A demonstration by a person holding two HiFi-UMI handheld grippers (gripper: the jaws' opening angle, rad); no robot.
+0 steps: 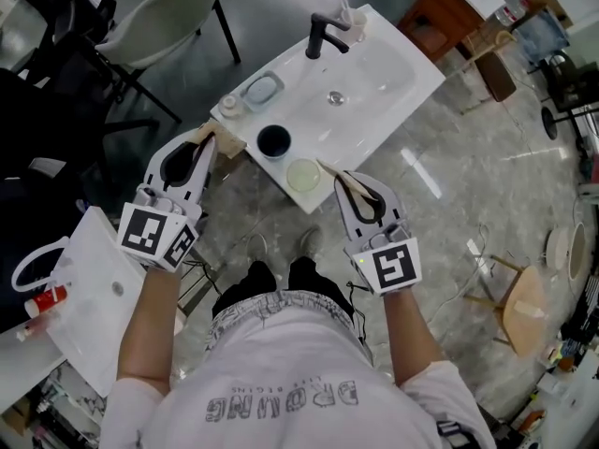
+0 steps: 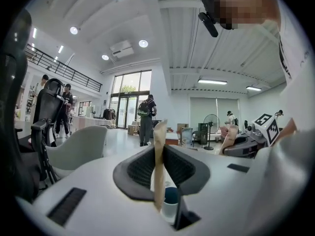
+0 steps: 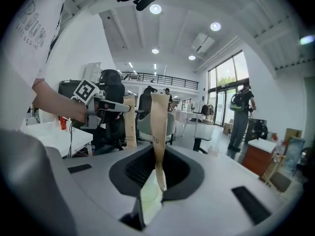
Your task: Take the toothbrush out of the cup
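The fingers of the left gripper pinch a tan toothbrush. The right gripper pinches a second toothbrush. Both are clear of the dark cup and pale cup on the sink. The taking-out looks nearly done. Next, they need a safe spot to lie down.

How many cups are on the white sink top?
2. A dark cup sits near the sink top's front edge; a pale green cup stands beside it, at the corner. None seems hidden.
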